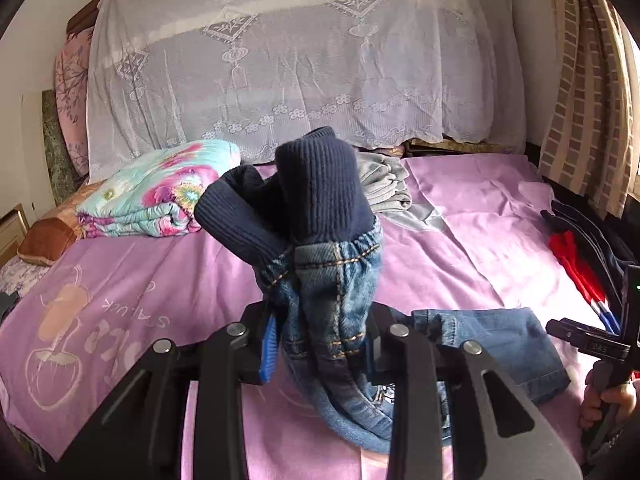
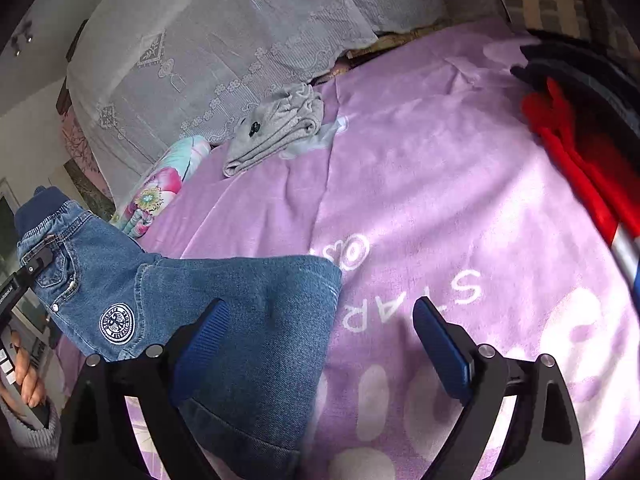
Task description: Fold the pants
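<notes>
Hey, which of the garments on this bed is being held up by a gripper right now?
The blue jeans with the navy ribbed waistband; the left gripper clamps them. The grey garment lies folded, untouched.

Small blue denim pants (image 2: 224, 304) w/ navy ribbed waistband (image 1: 320, 184), round white patch; waist lifted, legs draped on purple bedspread.

This is a bedroom in a home. A bed (image 1: 460, 240) is filling most of both views, wearing a lilac printed sheet, and a white lace cover (image 1: 300, 64) is draping over stacked bedding at its head. A folded floral quilt (image 1: 160, 196) is lying near the pillows, grey clothing (image 2: 280, 128) is sitting beside it, and a checked curtain (image 1: 584, 92) is hanging at the right.
</notes>
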A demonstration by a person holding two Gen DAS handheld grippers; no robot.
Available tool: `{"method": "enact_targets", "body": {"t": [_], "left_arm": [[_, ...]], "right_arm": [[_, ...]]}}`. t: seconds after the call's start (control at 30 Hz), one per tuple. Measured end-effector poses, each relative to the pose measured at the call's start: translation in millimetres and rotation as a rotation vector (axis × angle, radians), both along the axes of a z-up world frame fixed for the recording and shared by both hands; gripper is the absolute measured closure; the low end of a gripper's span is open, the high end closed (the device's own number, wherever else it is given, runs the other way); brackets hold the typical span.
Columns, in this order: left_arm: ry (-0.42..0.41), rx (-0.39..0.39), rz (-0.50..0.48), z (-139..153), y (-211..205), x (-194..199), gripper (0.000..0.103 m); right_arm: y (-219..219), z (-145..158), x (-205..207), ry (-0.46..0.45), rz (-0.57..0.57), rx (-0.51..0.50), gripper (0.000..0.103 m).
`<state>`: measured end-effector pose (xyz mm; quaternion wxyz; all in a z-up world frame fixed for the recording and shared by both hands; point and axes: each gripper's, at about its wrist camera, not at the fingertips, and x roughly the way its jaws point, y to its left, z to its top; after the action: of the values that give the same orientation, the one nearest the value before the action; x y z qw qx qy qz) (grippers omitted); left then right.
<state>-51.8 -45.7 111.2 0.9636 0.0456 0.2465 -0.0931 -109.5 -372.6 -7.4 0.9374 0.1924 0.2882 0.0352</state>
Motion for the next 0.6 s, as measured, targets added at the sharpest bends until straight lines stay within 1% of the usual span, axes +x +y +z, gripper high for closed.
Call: {"method": "enact_targets", "body": {"t": [0.03,0.07,0.1,0.13,0.17,0.2,0.23,0.27,0.33,0.4,0.43,0.5,0.57,0.6], "left_arm": [[0.015,-0.013,0.013,-4.1,7.3,2.3,0.073],[0.031,-0.027,0.023,-8.0,15.3,4.7,0.073],[0.047,-0.043,0.033,-12.9,25.4,6.7,0.073],[0.064,-0.061,0.043,-17.7,34.3,9.3,0.073],[0.081,-0.080,0.054,-23.8,43.8,11.1,0.073],[0.099,-0.100,0.065,-29.8,52.5,13.3,0.073],[0.118,-0.120,0.076,-36.7,60.6,14.4,0.073],[0.141,-0.142,0.084,-43.6,68.9,16.9,0.073],[0.179,-0.178,0.095,-55.3,81.9,21.5,0.073],[0.205,-0.204,0.098,-66.1,92.7,25.6,0.073],[0.213,-0.216,0.099,-71.1,96.4,26.6,0.073],[0.230,-0.239,0.104,-83.0,103.8,30.8,0.072],[0.264,-0.267,0.114,-97.9,112.7,36.9,0.071],[0.285,-0.287,0.118,-105.6,117.4,40.0,0.069]], "right_arm": [[12.8,10.7,-1.0,-0.026,0.031,-0.052,0.020],[25.9,19.1,0.3,-0.047,0.067,-0.088,0.023],[40.0,25.9,3.0,-0.066,0.111,-0.106,0.034],[52.6,29.9,8.2,-0.071,0.155,-0.105,0.050],[63.9,31.7,15.2,-0.060,0.189,-0.096,0.058],[75.6,32.1,20.5,-0.040,0.210,-0.088,0.070],[83.6,31.3,30.1,-0.021,0.227,-0.075,0.073],[91.4,29.0,39.9,-0.003,0.244,-0.060,0.073],[109.4,20.3,62.7,0.058,0.276,-0.067,0.074],[119.6,4.5,87.4,0.136,0.271,-0.056,0.073],[120.9,-3.0,97.1,0.161,0.265,-0.046,0.073],[122.2,-5.8,106.8,0.165,0.268,-0.054,0.073],[117.9,-2.0,103.2,0.174,0.269,-0.014,0.073],[114.6,2.1,96.1,0.158,0.271,0.004,0.074]]}}
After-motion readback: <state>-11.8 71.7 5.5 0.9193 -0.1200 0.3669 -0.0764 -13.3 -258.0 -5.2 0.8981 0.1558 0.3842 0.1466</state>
